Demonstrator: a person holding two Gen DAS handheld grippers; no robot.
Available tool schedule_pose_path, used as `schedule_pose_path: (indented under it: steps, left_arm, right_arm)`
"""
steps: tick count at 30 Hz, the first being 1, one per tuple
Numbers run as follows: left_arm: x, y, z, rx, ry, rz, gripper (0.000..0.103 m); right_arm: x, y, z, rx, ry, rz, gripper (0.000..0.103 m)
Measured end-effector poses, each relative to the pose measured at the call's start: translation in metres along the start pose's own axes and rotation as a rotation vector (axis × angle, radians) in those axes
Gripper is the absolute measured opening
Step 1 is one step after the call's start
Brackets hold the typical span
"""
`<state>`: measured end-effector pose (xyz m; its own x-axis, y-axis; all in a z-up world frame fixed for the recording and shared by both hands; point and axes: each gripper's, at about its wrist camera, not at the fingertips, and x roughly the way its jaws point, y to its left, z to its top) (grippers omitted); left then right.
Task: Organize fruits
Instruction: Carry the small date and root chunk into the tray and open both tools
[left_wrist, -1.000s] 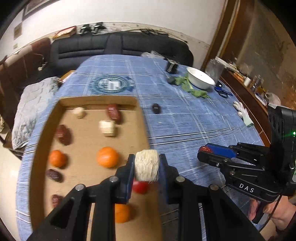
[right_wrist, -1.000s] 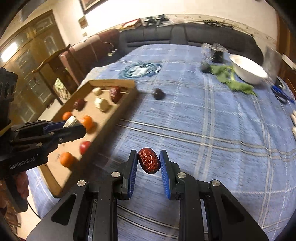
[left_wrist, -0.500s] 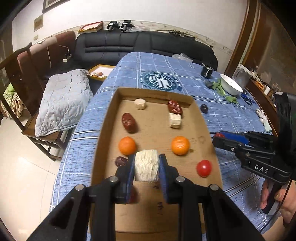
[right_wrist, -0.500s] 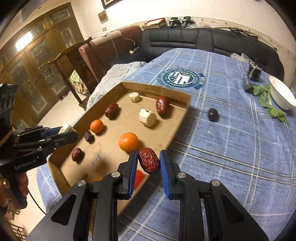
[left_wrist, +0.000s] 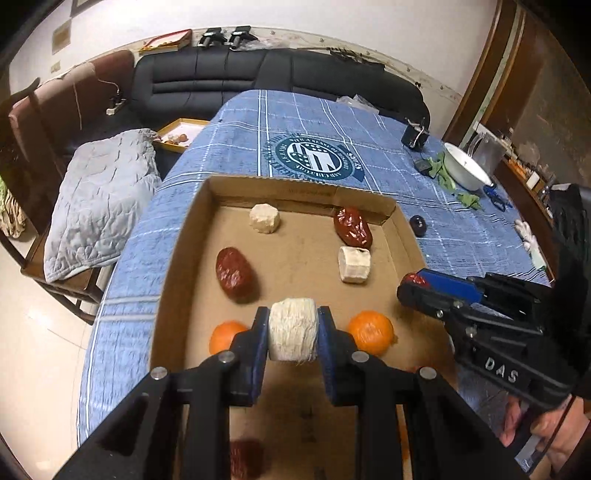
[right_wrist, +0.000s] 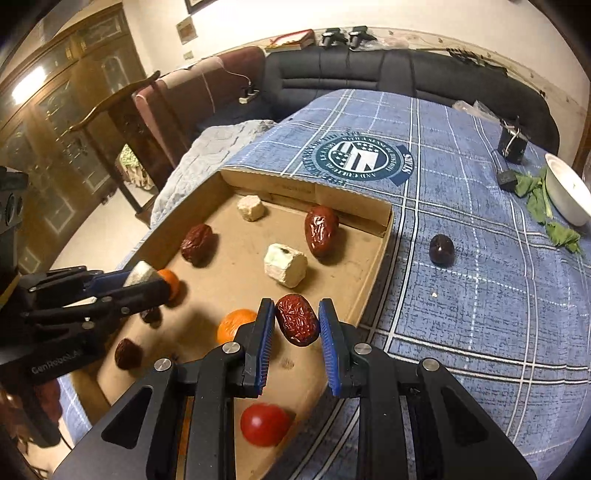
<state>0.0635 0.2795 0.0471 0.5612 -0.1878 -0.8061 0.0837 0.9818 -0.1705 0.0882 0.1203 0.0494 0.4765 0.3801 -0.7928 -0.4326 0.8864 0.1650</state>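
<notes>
Here the left gripper (left_wrist: 292, 335) has its blue ribbed pads closed on a pale fibrous chunk (left_wrist: 292, 334), short and cylindrical, with a rough stringy surface. The chunk hangs above the brown floor of the cardboard tray (left_wrist: 177, 258). Just beyond the left fingertip lies a wrinkled dark red date (left_wrist: 235, 272), oval and glossy. On each side of the fingers sits a round orange fruit, one to the left (left_wrist: 224, 335) and one to the right (left_wrist: 371, 331), both smooth. Farther ahead of the fingers are two more pale chunks, blocky and chalky, (left_wrist: 263, 218) and (left_wrist: 354, 264), and another date (left_wrist: 352, 226) near the far wall of the tray.

The right gripper (right_wrist: 296, 325) is closed too, and its pads press on a red date (right_wrist: 296, 325) with deep wrinkles. This date is held over the right edge of the tray. Below the fingers, on the tray floor, lies a smooth red tomato (right_wrist: 264, 424). To the right of the fingers and ahead, a small dark round fruit (right_wrist: 441, 249) rests on the blue checked tablecloth (right_wrist: 480, 295), outside the tray. Far to the right stands a white bowl (right_wrist: 565, 192) beside green leaves (right_wrist: 543, 206).
</notes>
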Motion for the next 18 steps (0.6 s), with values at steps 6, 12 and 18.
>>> schedule_pose_path:
  steps: [6, 12, 18]
  left_arm:
    - [0.018, 0.001, 0.01, 0.011, 0.03, -0.008, 0.028]
    - [0.031, 0.002, 0.014, 0.018, 0.055, -0.01, 0.028]
    - [0.041, 0.002, 0.016, 0.021, 0.076, -0.01, 0.028]
  right_arm:
    - [0.014, -0.003, 0.004, 0.022, 0.012, -0.008, 0.024]
    - [0.025, -0.005, 0.005, 0.038, 0.024, -0.016, 0.024]
    - [0.03, -0.002, 0.005, 0.02, 0.02, -0.032, 0.024]
